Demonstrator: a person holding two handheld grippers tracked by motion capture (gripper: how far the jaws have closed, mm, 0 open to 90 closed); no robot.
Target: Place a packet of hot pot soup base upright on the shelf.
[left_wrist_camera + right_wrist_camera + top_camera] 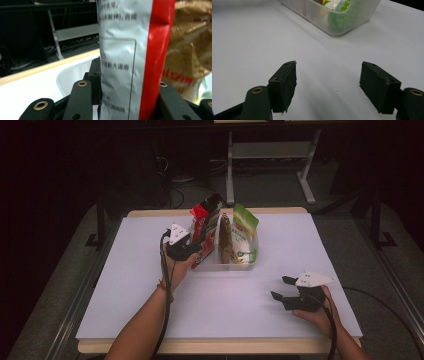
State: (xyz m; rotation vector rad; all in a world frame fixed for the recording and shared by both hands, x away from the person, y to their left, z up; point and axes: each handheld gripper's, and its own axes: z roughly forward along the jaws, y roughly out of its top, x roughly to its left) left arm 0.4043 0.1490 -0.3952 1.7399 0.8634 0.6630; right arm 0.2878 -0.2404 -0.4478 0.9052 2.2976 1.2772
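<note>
The red-and-silver pouch (130, 62) stands upright in the clear bin (220, 265) between my left tongs (192, 251), seemingly touching it, while my right tongs (281, 287) gape empty, well apart.

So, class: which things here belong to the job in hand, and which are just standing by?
In the job:
left gripper, jaws around the pouch
red and silver pouch
clear bin

Standing by:
right gripper, open over bare table
green pouch
brown pouch
white table
</note>
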